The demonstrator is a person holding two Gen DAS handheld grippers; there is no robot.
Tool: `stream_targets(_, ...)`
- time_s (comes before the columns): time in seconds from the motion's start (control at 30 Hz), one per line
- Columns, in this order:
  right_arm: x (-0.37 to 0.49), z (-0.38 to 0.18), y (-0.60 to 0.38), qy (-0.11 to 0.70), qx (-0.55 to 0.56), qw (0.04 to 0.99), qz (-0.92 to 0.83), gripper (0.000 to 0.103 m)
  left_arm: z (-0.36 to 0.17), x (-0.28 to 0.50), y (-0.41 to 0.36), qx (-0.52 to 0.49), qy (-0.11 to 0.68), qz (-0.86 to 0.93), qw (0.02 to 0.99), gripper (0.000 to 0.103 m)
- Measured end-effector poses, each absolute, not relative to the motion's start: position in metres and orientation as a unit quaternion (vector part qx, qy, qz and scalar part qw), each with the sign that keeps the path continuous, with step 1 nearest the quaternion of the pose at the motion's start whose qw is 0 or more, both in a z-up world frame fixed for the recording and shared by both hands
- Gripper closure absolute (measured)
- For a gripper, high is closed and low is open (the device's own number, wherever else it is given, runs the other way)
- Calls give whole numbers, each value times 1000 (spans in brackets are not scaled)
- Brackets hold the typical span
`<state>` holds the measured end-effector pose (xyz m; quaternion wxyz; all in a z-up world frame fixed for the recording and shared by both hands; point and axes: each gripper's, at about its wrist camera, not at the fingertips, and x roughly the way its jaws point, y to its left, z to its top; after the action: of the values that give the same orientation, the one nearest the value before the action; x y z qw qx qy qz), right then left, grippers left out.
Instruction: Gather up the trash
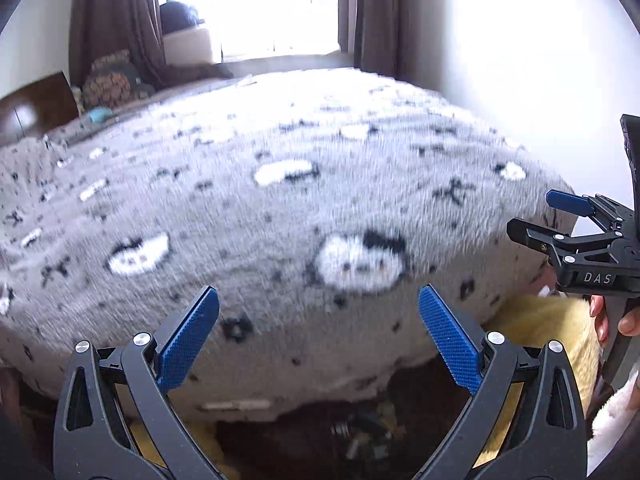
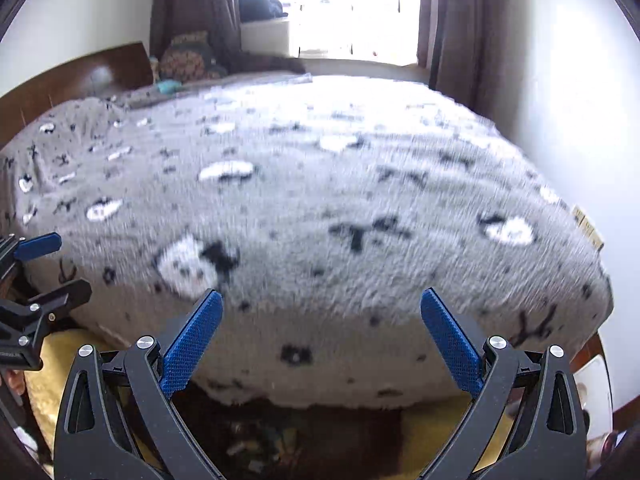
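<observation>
My left gripper [image 1: 319, 300] is open and empty, held above the near edge of a bed. My right gripper [image 2: 321, 302] is open and empty too, beside it; it also shows at the right edge of the left wrist view [image 1: 536, 216]. The left gripper shows at the left edge of the right wrist view [image 2: 60, 264]. Small blurred bits of litter [image 1: 360, 436] lie on the dark floor under the bed's near edge, and show in the right wrist view [image 2: 256, 440]. A small teal item [image 1: 100, 114] lies at the bed's far left.
A grey fluffy blanket [image 1: 280, 208] with white and black figures covers the bed. A dark wooden headboard [image 2: 80, 80] stands at the left. Patterned cushions [image 1: 112, 80], brown curtains [image 1: 112, 12] and a bright window are at the back. Yellow fabric [image 1: 540, 328] lies below the bed's edge.
</observation>
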<state>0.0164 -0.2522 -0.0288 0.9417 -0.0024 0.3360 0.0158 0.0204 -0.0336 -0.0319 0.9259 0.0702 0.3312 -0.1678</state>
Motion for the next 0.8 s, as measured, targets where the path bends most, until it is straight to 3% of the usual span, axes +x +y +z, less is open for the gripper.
stream_targets(0.33, 22, 50, -261, 249, -15, 968, -28, 4, 39, 34, -20, 64, 266, -124, 954, 8)
stream_targets(0.8, 5, 88, -256, 187, 4, 981, -48, 4, 68, 34, -16, 28, 224, -118, 967, 8)
